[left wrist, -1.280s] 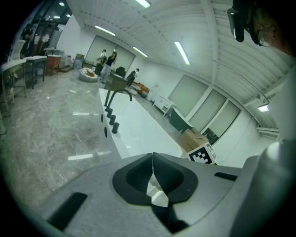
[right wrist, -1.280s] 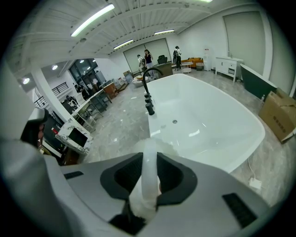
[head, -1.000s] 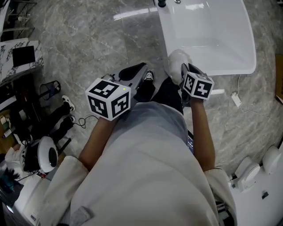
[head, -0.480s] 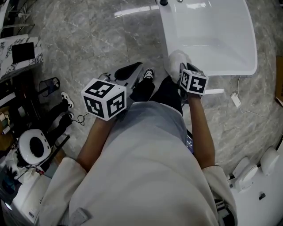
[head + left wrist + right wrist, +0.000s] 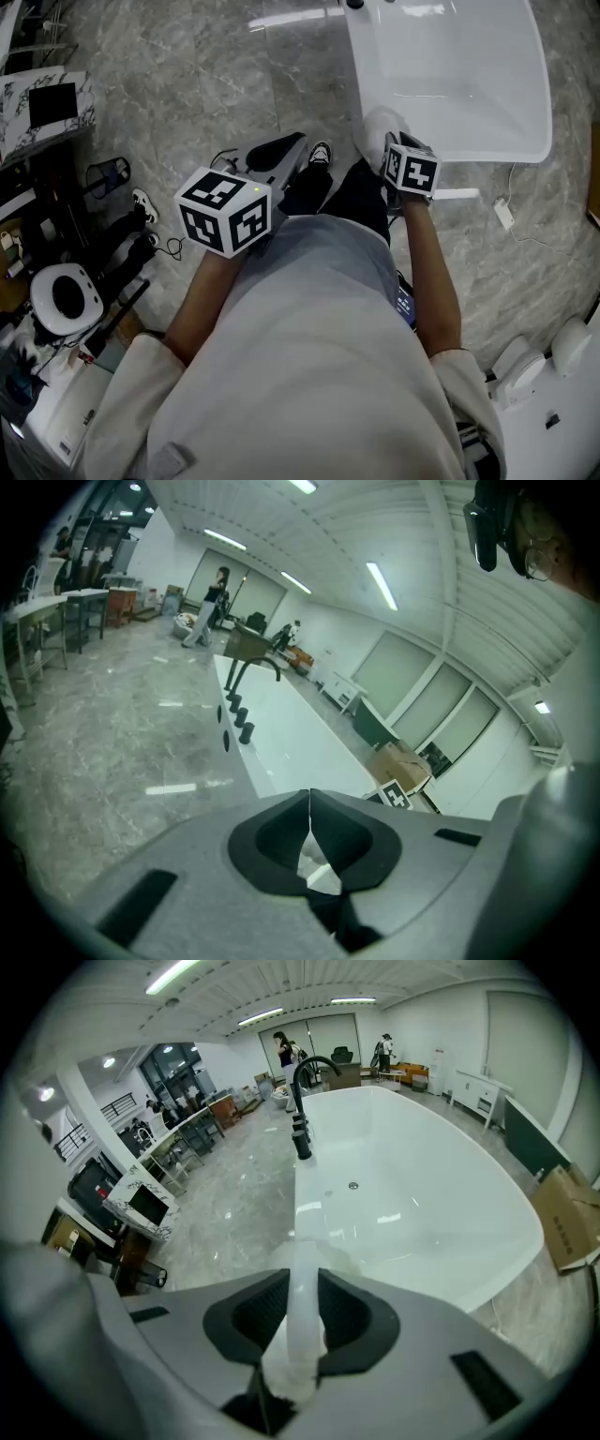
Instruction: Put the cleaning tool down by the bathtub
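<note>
Right gripper [image 5: 302, 1288] pinched the white cleaning tool [image 5: 298, 1335] by its handle. I noted the tool in the grip, just beside the near rim of the bathtub [image 5: 422, 1204]. Left gripper [image 5: 309, 799]: jaws pressed together, nothing between them, over the marble floor [image 5: 187, 84].

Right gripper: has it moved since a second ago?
Yes. In the head view the right gripper has sunk slightly, edging toward the bathtub rim.
</note>
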Tool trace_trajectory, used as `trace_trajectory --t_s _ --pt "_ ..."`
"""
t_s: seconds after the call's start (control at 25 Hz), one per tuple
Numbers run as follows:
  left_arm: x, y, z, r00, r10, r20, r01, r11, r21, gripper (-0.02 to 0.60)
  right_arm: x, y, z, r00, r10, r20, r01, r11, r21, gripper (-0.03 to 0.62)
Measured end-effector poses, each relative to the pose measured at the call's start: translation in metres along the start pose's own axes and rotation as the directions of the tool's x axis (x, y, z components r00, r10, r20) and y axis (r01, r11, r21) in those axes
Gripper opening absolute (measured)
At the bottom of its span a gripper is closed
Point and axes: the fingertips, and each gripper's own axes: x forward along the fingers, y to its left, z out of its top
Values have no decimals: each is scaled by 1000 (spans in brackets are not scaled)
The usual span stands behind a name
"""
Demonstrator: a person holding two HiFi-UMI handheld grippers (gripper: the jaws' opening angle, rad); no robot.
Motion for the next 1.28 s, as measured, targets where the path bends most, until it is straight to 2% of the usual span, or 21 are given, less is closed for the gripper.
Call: trace_trajectory --t_s 0.56,1.28 --pt "-2 4 -5 999 22 -24 -23 1000 -5 9 18 -7 0 1000 -9 -1 9 1000 8 87" --pt "-6 5 -2 999 22 -33 -22 1000 0 9 39 -8 -18 998 -18 -57 18 1000 3 87"
